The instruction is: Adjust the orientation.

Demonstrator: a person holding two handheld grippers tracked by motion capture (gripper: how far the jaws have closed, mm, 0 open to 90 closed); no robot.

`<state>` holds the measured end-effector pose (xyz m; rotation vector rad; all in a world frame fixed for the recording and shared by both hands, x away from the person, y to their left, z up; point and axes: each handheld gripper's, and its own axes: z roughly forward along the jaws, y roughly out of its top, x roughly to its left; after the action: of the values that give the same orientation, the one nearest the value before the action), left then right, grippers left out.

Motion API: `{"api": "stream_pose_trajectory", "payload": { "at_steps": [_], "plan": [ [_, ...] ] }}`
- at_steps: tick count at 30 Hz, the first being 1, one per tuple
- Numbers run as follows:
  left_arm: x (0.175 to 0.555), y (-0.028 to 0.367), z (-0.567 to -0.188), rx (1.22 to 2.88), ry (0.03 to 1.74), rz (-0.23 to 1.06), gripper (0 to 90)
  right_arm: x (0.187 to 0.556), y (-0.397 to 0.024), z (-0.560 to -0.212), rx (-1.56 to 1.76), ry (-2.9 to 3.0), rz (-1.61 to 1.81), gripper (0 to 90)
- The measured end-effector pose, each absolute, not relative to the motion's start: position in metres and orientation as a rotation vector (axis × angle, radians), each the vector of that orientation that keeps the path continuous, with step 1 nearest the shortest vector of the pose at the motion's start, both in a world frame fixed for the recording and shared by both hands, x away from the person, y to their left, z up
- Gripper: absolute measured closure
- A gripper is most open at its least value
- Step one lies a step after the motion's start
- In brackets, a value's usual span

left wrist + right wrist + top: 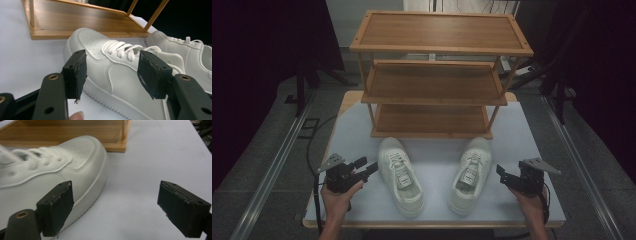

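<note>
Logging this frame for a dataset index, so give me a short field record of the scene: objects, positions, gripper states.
surface: white table
rack: wooden three-tier shoe rack, shelves bare
left shoe: white, laced, toe toward rack
right shoe: white, laced, toe toward rack
left gripper: open, beside left shoe, holding nothing
right gripper: open, beside right shoe, holding nothing

Left shoe (120,75): heel cut off at the lower edge of the left gripper view, part of its side masked by the two black pads. Right shoe (190,53) runs off the right edge there. In the right gripper view that shoe (50,172) is blurred at the laces and cropped at left (heel unseen). Wooden shelf rack (75,132): bottom board alone, cropped at the top. In the high view both forearms leave the bottom edge; room beyond the table too dark to read.
</note>
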<state>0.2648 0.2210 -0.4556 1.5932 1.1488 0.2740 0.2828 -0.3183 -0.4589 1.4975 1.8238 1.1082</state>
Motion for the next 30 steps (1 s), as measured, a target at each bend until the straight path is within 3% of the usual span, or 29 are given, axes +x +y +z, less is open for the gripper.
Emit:
{"api": "stream_pose_trajectory", "payload": {
  "at_steps": [14, 30],
  "plan": [
    [0.263, 0.224, -0.455, 1.591, 1.145, 0.250, 39.7, 0.266, -0.310, -0.432, 1.416, 1.823, 1.209, 17.0],
    [0.256, 0.224, -0.451, 1.581, 1.139, 0.227, 39.3, 0.259, -0.294, -0.421, 1.355, 1.876, 1.302, 27.3]
  ]
}}
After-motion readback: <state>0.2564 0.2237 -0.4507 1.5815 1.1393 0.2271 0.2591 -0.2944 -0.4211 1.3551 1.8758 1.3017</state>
